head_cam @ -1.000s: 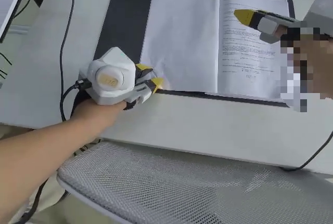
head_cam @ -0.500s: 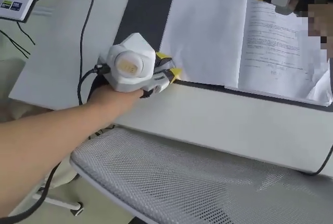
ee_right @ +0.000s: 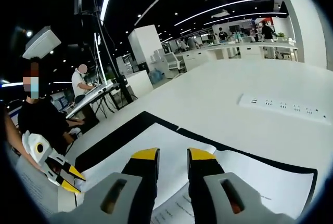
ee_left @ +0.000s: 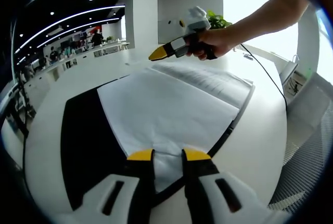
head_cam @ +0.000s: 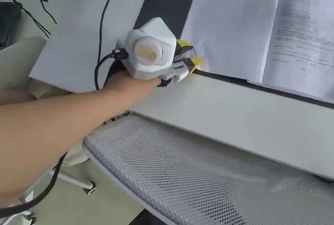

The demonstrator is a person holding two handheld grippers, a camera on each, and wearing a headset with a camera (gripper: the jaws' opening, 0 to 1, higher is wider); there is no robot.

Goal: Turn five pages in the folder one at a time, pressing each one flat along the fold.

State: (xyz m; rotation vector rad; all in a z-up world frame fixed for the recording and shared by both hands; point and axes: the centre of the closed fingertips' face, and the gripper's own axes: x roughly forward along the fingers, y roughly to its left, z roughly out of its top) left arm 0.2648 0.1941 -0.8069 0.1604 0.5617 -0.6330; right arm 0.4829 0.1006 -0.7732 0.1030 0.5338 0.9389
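Text on the printed page (head_cam: 302, 42) is too small to read; the facing page (head_cam: 235, 21) is blank. Folder (head_cam: 167, 0) lies open on the table (head_cam: 250, 120), its near edge along the table's near edge with a bare strip between. There is open table to the left, crossed by a cable (head_cam: 104, 21), and more on the far side up to a power strip (ee_right: 281, 107). Left gripper (head_cam: 190, 54) sits low at the blank page's near left corner, forearm coming in from near left, jaws slightly apart with the corner (ee_left: 168, 156) lying between them. Right gripper (ee_right: 174, 154) hovers over the fold, jaws slightly apart, nothing held.
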